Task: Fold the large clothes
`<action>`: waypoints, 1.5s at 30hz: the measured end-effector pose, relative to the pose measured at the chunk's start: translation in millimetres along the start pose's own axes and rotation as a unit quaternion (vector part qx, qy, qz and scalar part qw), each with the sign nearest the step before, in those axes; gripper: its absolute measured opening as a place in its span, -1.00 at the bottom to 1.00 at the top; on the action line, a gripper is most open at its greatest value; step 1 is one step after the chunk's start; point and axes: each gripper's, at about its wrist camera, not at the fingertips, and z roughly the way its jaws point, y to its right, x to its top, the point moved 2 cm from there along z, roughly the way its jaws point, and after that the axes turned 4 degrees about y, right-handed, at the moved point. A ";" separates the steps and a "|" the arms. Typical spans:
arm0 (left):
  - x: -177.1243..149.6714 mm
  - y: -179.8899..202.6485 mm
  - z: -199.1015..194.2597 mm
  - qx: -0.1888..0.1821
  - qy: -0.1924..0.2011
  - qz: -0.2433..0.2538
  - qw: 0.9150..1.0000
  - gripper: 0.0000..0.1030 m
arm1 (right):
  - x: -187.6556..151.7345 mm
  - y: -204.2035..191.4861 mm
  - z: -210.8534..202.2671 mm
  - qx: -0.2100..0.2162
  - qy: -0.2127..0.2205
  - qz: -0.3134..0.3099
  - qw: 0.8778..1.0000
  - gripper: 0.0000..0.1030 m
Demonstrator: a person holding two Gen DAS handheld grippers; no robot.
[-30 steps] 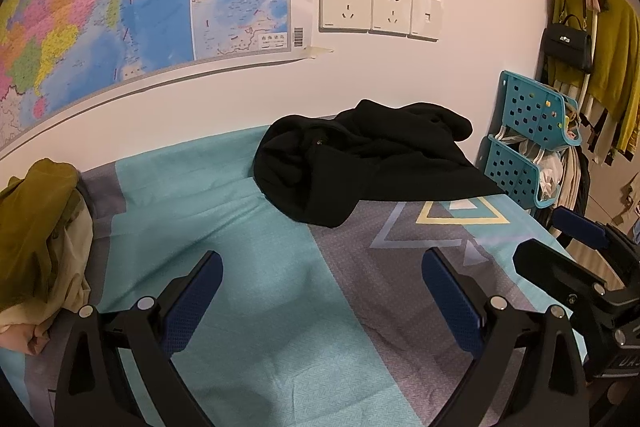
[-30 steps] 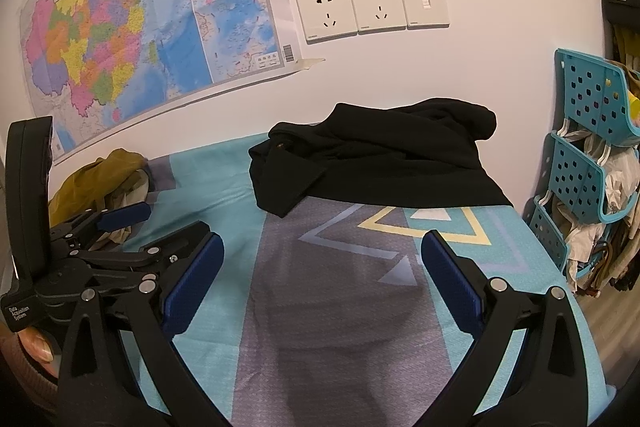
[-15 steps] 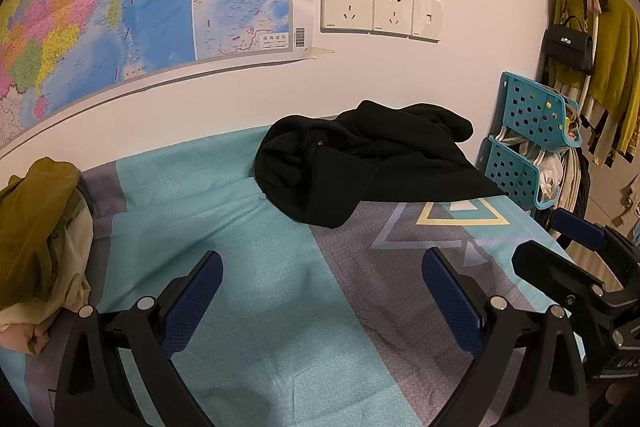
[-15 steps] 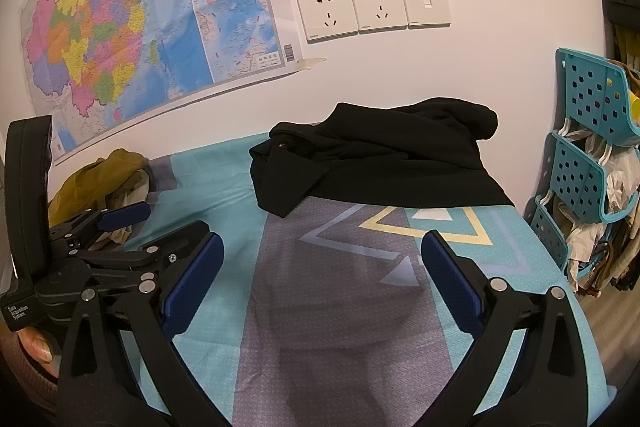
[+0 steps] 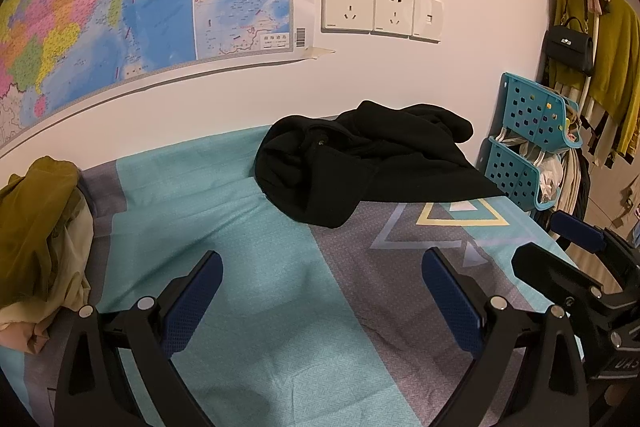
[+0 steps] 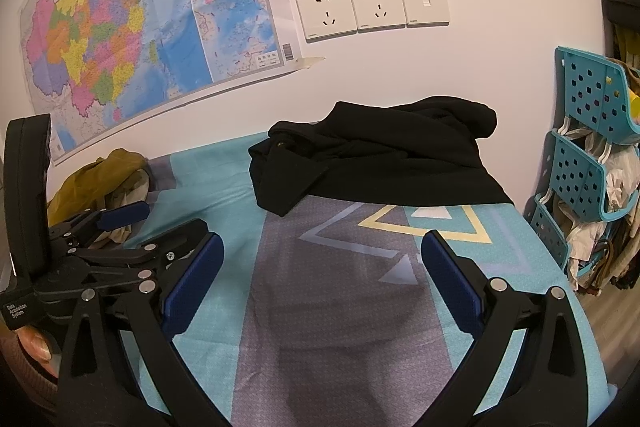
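The black top (image 5: pixel 360 167) lies in a heap at the far side of the bed (image 5: pixel 248 267), by the wall. No folding has begun. The left gripper (image 5: pixel 320 291) and right gripper (image 6: pixel 320 275) gape wide, holding nothing. Next they likely reach out and spread it flat. A yellow clothes pile (image 5: pixel 36 227) sits far left, out of the way.

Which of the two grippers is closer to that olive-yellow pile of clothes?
Left. The left gripper hovers just right of the olive clothes pile; the right gripper is farther right.
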 end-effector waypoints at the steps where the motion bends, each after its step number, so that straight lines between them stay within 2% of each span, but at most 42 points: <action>1: 0.0 -0.1 0.1 -0.001 0.000 -0.001 1.000 0.87 | 0.0 -0.3 0.0 0.000 0.000 -0.001 1.000 0.89; 20: -0.8 0.8 4.1 -0.005 -0.008 -0.004 1.000 0.87 | 1.2 1.8 2.3 -0.001 -0.001 -0.004 1.000 0.89; 31: 4.2 -4.4 24.1 -0.006 -0.027 -0.015 1.000 0.87 | 16.8 5.4 21.1 0.007 -0.010 -0.037 0.999 0.89; 36: 11.0 -21.7 50.8 0.003 -0.047 -0.031 0.998 0.87 | 34.9 14.3 59.8 0.014 -0.041 -0.073 0.996 0.89; 45: 16.6 -44.0 81.6 0.038 -0.061 -0.040 0.997 0.87 | 89.0 21.0 181.7 -0.012 -0.085 -0.180 0.980 0.89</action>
